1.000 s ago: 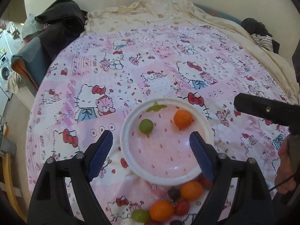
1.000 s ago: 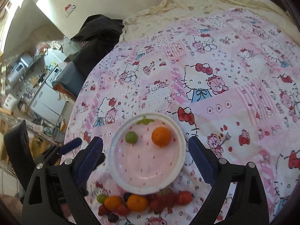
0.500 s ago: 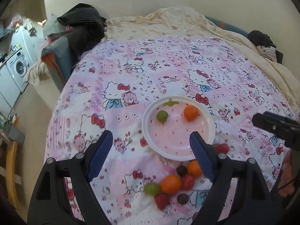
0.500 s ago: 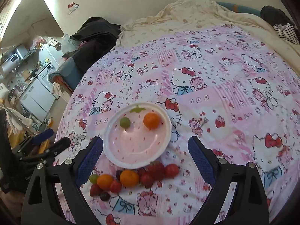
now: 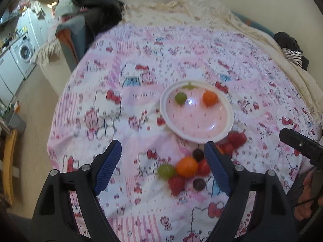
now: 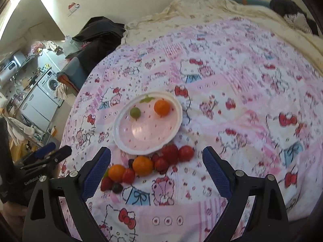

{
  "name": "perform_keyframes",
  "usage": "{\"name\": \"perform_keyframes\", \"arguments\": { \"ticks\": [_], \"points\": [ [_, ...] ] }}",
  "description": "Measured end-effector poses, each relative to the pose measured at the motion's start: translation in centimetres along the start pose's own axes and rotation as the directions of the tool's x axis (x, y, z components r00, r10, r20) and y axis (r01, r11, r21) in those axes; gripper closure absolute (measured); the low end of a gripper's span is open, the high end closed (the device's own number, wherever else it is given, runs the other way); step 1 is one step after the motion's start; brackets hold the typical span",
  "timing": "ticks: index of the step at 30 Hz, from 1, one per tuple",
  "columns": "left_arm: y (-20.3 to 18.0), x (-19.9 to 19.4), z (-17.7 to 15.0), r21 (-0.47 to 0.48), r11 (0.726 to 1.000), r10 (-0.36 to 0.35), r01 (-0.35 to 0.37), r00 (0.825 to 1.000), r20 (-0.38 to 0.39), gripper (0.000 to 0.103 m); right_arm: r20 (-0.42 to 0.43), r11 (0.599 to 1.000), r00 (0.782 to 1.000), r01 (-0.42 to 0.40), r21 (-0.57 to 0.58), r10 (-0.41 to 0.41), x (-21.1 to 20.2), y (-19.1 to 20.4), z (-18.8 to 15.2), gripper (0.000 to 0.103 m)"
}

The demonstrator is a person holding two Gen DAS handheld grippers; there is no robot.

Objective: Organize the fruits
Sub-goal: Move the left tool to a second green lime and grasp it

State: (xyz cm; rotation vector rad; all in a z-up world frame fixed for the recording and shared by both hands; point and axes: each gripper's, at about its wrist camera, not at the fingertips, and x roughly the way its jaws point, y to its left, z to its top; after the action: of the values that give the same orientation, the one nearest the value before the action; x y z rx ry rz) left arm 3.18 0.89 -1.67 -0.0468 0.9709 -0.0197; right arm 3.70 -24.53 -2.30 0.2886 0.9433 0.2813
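A pink-and-white plate [image 5: 228, 129] [image 6: 121, 139] lies on the patterned bedspread, holding a green fruit [image 5: 180, 97] [image 6: 135, 112] and an orange [image 5: 210, 98] [image 6: 162, 107]. Just in front of the plate lies a loose pile of fruit: oranges [image 5: 186, 167] [image 6: 143, 165], red tomatoes [image 6: 185, 153], a strawberry [image 5: 176, 182], a green fruit [image 5: 166, 171] and dark grapes [image 5: 198, 184]. My left gripper [image 5: 162, 167] is open above the cloth, its right finger beside the pile. My right gripper [image 6: 156, 171] is open too, hovering over the pile with nothing between its fingers.
The bed's left edge drops to a floor with a washing machine [image 5: 25, 52] and cabinets. Dark clothes [image 5: 99, 2] lie at the bed's far left corner, a striped garment [image 5: 292, 57] at the far right. A cream blanket [image 6: 201, 10] covers the back.
Both grippers have drawn back from the plate, so the plate looks smaller and farther and the whole fruit pile has come into view. Both stayed open.
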Motion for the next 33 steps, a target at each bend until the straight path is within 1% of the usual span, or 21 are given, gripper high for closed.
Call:
{"name": "perform_keyframes", "arguments": {
  "ticks": [2,4,6,8,12,14,16,18,20,21,22,25,27,29,30,32,33],
  "points": [
    [0.5,0.6,-0.4,-0.020,1.000,0.001,-0.002,1.000,-0.031,0.021,-0.032,1.000,0.999,0.021,0.018,-0.020,0.7,-0.2,-0.3,0.009],
    [1.3,1.5,-0.6,-0.059,0.998,0.007,-0.011,0.997,-0.077,0.021,-0.069,0.999,0.997,0.030,0.041,-0.027,1.5,-0.6,-0.7,0.009],
    [2.2,2.2,-0.8,-0.098,0.995,0.015,-0.025,0.994,-0.104,0.021,-0.098,0.996,0.995,0.018,0.083,-0.010,2.2,-1.2,-0.9,0.009],
    [3.0,2.9,-1.0,-0.133,0.990,0.020,-0.037,0.991,-0.130,0.021,-0.110,0.993,0.994,0.009,0.120,0.005,2.5,-1.7,-1.0,0.009],
    [4.1,4.8,-1.6,-0.212,0.977,-0.015,-0.027,0.981,-0.194,0.022,-0.107,0.991,0.994,0.014,0.134,0.001,2.7,-1.8,-0.7,0.009],
    [4.3,5.6,-2.0,-0.243,0.970,-0.045,-0.011,0.974,-0.224,0.025,-0.110,0.990,0.994,0.011,0.139,0.005,2.9,-1.9,-0.5,0.009],
    [3.9,6.8,-2.3,-0.247,0.969,-0.082,0.014,0.961,-0.266,0.034,-0.116,0.990,0.993,0.016,0.138,0.000,3.2,-1.9,-0.5,0.009],
    [3.4,7.6,-2.5,-0.242,0.970,-0.087,0.017,0.955,-0.285,0.036,-0.122,0.990,0.992,0.016,0.141,0.001,3.5,-2.0,-0.4,0.009],
    [3.3,8.4,-2.4,-0.253,0.967,-0.099,0.022,0.951,-0.293,0.043,-0.128,0.990,0.992,0.014,0.143,0.005,3.7,-2.0,-0.4,0.009],
    [3.3,8.9,-2.4,-0.268,0.963,-0.113,0.029,0.947,-0.301,0.048,-0.129,0.990,0.992,0.014,0.142,0.005,3.8,-2.0,-0.3,0.009],
    [3.5,9.5,-2.5,-0.297,0.954,-0.138,0.040,0.939,-0.315,0.050,-0.130,0.990,0.991,0.014,0.141,0.004,3.9,-2.0,-0.3,0.009],
    [4.1,10.5,-2.8,-0.370,0.928,-0.188,0.050,0.919,-0.346,0.050,-0.133,0.990,0.991,0.016,0.138,0.003,4.1,-2.0,-0.3,0.009],
    [4.1,11.0,-3.0,-0.402,0.914,-0.221,0.064,0.908,-0.357,0.050,-0.134,0.990,0.991,0.017,0.138,0.002,4.1,-2.1,-0.3,0.009],
    [4.2,11.3,-3.2,-0.429,0.900,-0.251,0.078,0.898,-0.362,0.054,-0.136,0.990,0.991,0.016,0.143,0.004,4.2,-2.2,-0.3,0.009],
    [4.3,11.4,-3.2,-0.445,0.892,-0.263,0.085,0.897,-0.356,0.057,-0.136,0.989,0.991,0.015,0.146,0.005,4.2,-2.2,-0.3,0.009],
    [4.6,11.6,-3.3,-0.484,0.870,-0.294,0.099,0.891,-0.346,0.066,-0.136,0.989,0.991,0.014,0.149,0.006,4.2,-2.2,-0.3,0.009],
    [4.8,11.6,-3.3,-0.501,0.859,-0.311,0.109,0.887,-0.341,0.074,-0.137,0.989,0.991,0.014,0.147,0.006,4.2,-2.2,-0.3,0.009]
  ]
}}
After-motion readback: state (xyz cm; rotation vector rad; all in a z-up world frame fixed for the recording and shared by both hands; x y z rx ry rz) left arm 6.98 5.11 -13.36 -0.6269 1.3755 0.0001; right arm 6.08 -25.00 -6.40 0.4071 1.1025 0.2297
